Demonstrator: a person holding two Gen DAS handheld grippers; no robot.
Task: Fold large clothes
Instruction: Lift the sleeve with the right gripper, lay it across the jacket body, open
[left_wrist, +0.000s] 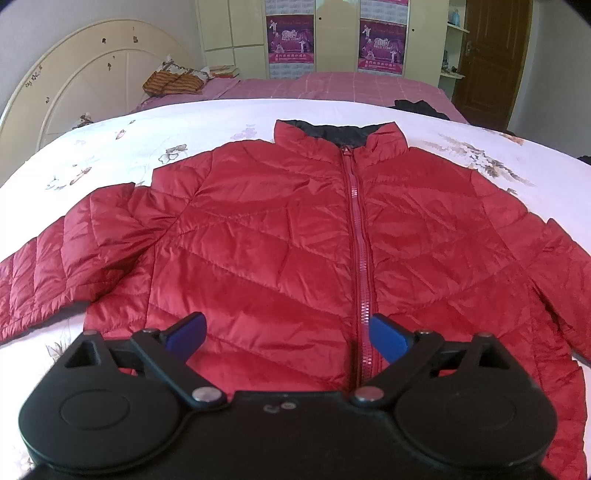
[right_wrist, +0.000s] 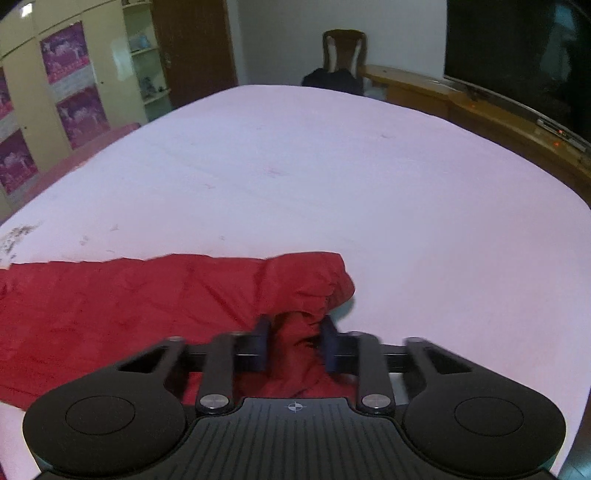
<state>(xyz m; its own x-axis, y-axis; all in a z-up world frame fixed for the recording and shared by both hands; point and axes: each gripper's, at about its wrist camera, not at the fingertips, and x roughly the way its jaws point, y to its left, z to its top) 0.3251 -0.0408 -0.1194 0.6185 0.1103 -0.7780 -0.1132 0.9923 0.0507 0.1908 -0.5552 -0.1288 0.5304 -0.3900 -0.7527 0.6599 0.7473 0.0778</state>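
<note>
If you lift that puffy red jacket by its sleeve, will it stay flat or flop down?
The red jacket would probably flop: its sleeve already bunches between the right gripper fingers. Its quilted, puffy panels suggest it's light for its size. The shiny shell may slip somewhat.

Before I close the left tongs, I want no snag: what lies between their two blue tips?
In the left wrist view, only the red jacket lies between the open left tongs; its zipper runs close beside the right-hand tip.
</note>
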